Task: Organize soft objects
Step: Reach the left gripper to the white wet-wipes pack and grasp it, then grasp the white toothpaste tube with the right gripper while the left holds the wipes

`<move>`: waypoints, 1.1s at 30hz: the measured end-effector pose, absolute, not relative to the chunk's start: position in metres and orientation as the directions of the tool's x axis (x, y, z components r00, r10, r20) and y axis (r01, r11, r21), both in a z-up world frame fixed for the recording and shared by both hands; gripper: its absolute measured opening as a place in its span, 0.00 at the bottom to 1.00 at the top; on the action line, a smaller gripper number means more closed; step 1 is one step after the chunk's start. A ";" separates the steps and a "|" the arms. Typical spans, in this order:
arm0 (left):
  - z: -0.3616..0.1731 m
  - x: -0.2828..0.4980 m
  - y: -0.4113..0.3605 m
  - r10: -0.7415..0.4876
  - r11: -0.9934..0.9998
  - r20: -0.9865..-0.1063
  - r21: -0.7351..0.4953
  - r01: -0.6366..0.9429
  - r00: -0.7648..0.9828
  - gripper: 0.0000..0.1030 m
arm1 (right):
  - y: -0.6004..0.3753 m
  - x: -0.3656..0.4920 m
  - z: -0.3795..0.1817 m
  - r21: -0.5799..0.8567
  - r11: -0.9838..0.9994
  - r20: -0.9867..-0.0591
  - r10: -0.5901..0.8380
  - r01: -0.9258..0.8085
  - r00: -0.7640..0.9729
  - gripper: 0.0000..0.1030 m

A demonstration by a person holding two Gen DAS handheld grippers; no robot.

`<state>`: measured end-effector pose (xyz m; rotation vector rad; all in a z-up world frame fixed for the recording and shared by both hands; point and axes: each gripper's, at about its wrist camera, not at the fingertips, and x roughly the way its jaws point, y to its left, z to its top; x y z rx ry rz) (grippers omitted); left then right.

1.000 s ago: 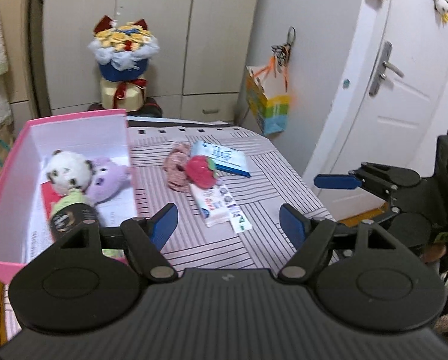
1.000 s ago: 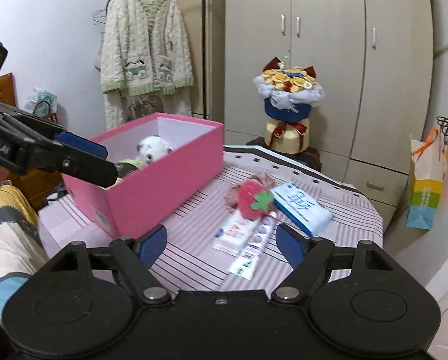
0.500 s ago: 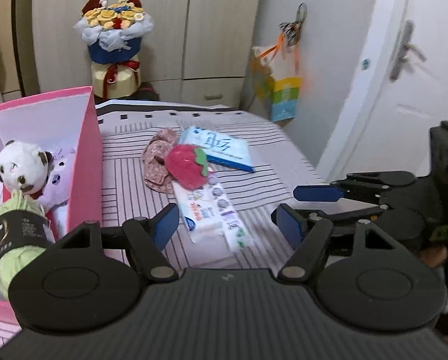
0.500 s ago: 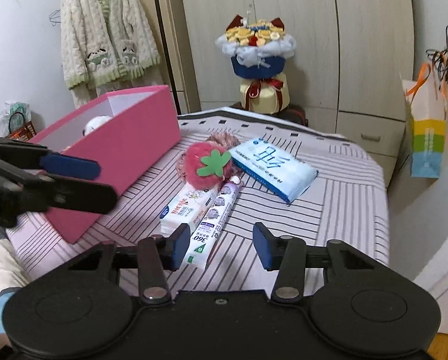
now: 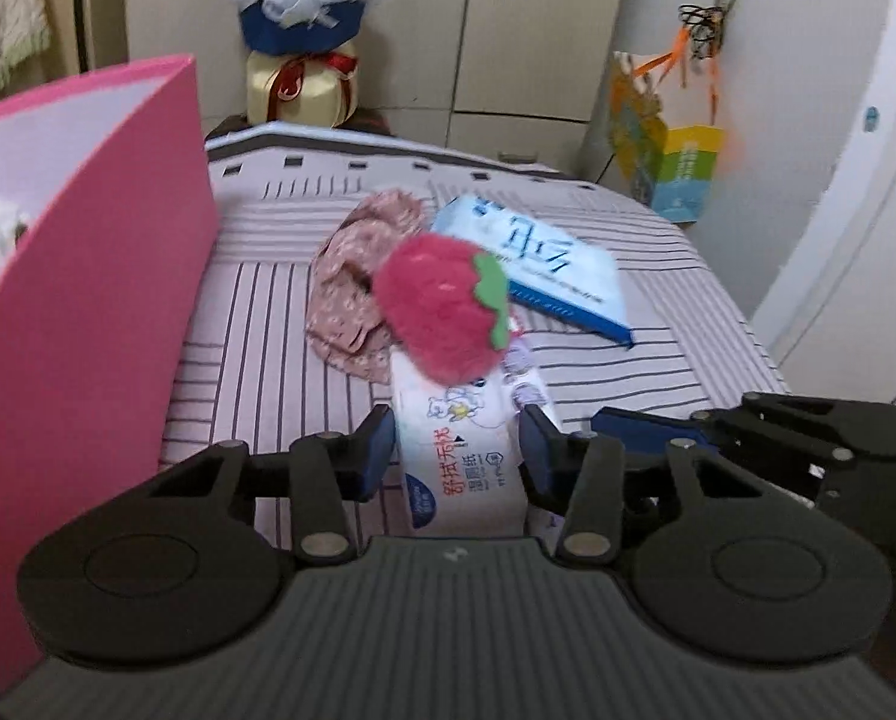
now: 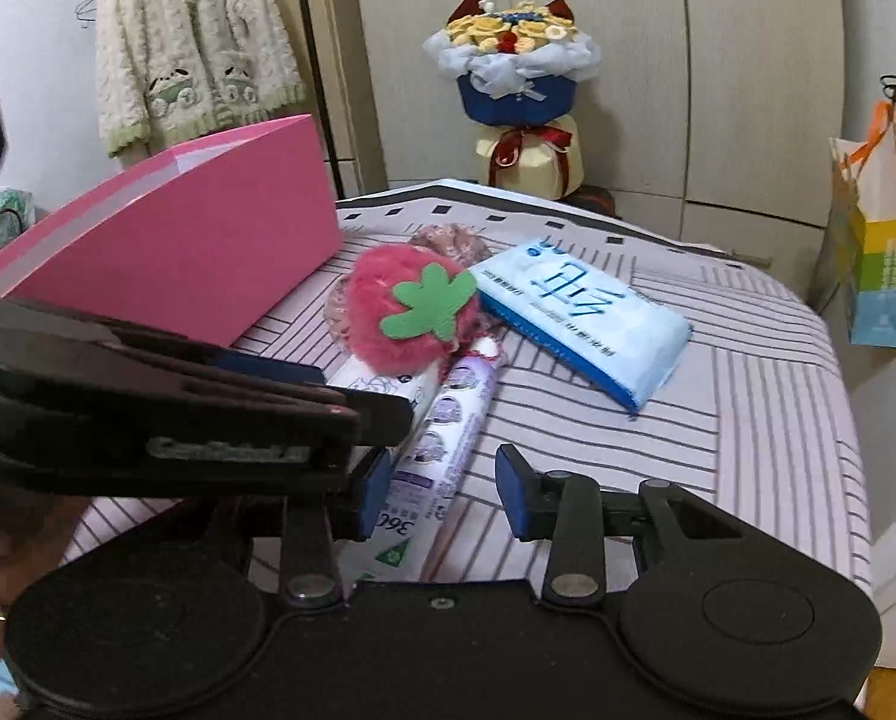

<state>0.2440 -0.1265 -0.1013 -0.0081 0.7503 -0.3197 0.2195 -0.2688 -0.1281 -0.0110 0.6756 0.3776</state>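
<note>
A red plush strawberry (image 5: 441, 312) lies on a white wet-wipe pack (image 5: 460, 456) beside a pink floral cloth (image 5: 351, 276) on the striped table. My left gripper (image 5: 457, 450) is open with its jaws on either side of the wipe pack. My right gripper (image 6: 441, 489) is open around the end of a purple narrow pack (image 6: 441, 450), just right of the left gripper. The strawberry (image 6: 405, 315) also shows in the right wrist view. A blue tissue pack (image 6: 580, 312) lies to the right. The pink box (image 5: 87, 300) stands at the left.
A flower bouquet (image 6: 514, 90) stands behind the table. A colourful paper bag (image 5: 664, 138) hangs on the wall at the right near a white door. A cream cardigan (image 6: 189, 54) hangs behind the box. The table's right edge (image 6: 850, 420) drops off.
Both grippers have moved forward and down to the packs, and their jaws have narrowed. The left now straddles the wipe pack, the right the purple pack.
</note>
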 end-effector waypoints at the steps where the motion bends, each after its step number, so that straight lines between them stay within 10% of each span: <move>1: -0.104 0.245 -0.126 -0.284 0.953 -0.673 -0.119 0.279 0.683 0.43 | -0.269 0.220 -0.129 0.110 0.932 -0.617 0.337 -0.346 0.711 0.42; 33: -0.102 0.201 -0.111 -0.277 0.951 -0.624 -0.071 0.300 0.731 0.37 | -0.261 0.166 -0.131 0.060 0.985 -0.581 0.168 -0.164 0.796 0.27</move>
